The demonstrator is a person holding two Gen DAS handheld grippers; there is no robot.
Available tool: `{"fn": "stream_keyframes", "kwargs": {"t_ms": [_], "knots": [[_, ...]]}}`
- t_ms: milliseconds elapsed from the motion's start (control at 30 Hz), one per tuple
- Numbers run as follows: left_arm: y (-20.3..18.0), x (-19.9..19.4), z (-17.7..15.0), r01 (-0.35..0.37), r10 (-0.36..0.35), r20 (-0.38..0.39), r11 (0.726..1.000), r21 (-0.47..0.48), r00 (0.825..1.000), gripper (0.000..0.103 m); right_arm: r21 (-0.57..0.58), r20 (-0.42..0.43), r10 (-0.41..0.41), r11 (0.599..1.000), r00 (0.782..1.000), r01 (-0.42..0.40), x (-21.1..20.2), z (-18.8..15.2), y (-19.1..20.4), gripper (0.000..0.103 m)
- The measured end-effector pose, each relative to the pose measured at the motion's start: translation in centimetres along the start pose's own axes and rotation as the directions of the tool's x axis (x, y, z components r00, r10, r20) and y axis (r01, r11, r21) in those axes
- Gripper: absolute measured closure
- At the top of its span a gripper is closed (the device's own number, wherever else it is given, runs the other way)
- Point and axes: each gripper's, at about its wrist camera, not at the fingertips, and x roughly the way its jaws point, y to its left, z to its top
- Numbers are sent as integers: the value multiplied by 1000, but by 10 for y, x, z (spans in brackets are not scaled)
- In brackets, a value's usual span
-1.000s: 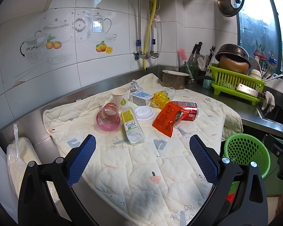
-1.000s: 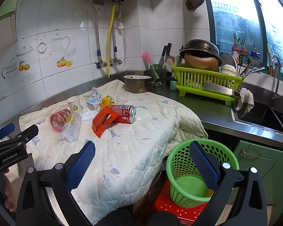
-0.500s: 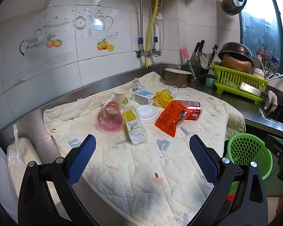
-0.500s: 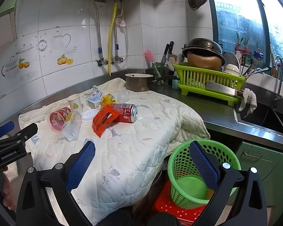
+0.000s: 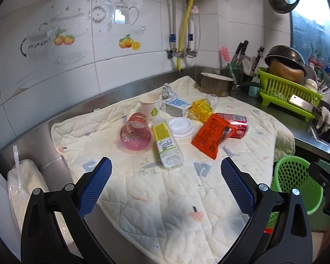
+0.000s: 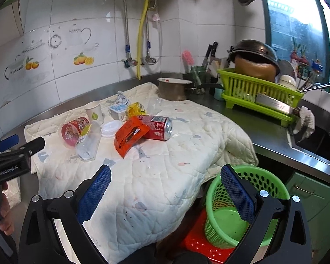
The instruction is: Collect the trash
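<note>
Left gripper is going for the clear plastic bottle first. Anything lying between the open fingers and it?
Nothing visible. Only bare quilted cloth lies between the left gripper and the bottle. The pink cup sits close on the bottle's left and the white lid on its right.

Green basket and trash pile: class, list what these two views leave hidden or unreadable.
- Basket floor: right view, right tongs cover part.
- Basket: left view, cut by quilt and left tongs.
- Can front: pouch overlaps it.
- Bottle label: too small to read.
</note>
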Motion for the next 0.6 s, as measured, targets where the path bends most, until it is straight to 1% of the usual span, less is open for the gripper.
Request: {"fn": "stream_keyframes", "kwargs": {"t_ms": [167,300,467,533,600], "knots": [[9,9,5,-32,32,-15,999,-3,999,5,3,-43,54,999,998,-54,26,5,6,6],[18,19,8,-50,50,-31,999,-7,998,5,19,-74,122,993,990,-121,50,10,10,6],[31,35,4,-71,71,-70,997,-4,995,5,45,-116,185,983,976,-181,89,17,15,7],[37,42,1,-68,66,-87,998,-14,994,5,75,-131,218,975,967,-210,105,20,15,8],[44,51,1,-63,58,-112,997,-43,992,5,105,-149,235,970,961,-221,121,21,14,8]]}}
